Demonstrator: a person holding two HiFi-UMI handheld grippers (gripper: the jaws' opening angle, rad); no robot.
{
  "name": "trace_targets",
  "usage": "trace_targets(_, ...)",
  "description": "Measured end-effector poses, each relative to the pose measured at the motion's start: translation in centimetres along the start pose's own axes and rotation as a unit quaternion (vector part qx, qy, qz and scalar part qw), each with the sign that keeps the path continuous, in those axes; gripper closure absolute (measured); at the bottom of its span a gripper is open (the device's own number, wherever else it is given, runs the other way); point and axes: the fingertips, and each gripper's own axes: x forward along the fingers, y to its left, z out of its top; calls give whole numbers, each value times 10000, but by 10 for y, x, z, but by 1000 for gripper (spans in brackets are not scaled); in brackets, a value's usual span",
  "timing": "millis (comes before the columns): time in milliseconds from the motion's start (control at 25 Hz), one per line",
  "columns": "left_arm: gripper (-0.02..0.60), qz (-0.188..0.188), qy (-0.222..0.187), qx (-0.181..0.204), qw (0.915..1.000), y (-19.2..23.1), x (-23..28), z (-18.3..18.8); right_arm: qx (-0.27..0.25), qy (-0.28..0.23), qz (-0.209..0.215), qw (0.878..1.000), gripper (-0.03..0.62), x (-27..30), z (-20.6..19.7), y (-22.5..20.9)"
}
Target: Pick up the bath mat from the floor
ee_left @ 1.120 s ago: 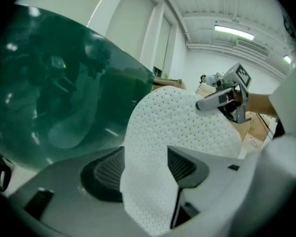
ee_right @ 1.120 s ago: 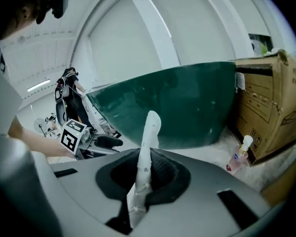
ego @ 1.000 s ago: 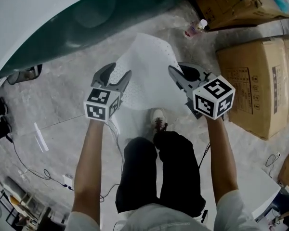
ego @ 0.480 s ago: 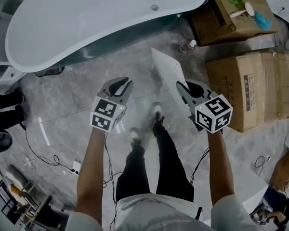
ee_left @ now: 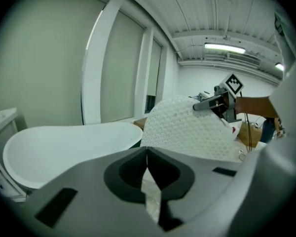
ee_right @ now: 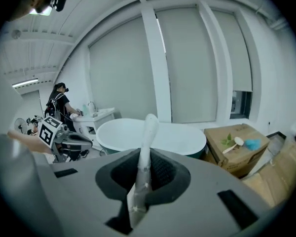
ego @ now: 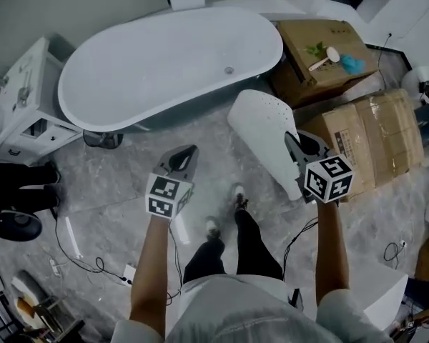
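White bath mat (ego: 264, 131) hangs off the floor (ego: 114, 184) now, clamped in the fingers of my right gripper (ego: 298, 143), and my left gripper (ego: 188, 153) just shut its fingers empty, so the job looks done.

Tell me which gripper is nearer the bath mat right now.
Right. The right gripper has its jaws shut on the bath mat, holding it up. The left gripper, jaws together and empty, is apart, to its left.
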Motion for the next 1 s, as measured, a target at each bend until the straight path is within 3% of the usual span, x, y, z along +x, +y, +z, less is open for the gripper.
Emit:
trace_targets(240, 561, 371, -674, 243, 9967, -12, -76, 82, -99, -679, -70, 9976, 548, -70, 76, 32)
trace_targets(480, 561, 723, -1500, 616, 9841, -19, -156, 152, -413, -966, -71, 9944, 548, -116, 118, 72)
trace_targets(800, 561, 801, -1813, 1027, 9748, -36, -212, 192, -674, -1465, -142, 9868, 552, -160, 155, 112)
trace_targets(1000, 561, 803, -2025, 1054, 9703, -48, -229, 204, -778, -1628, -54, 9836, 553, -180, 167, 129)
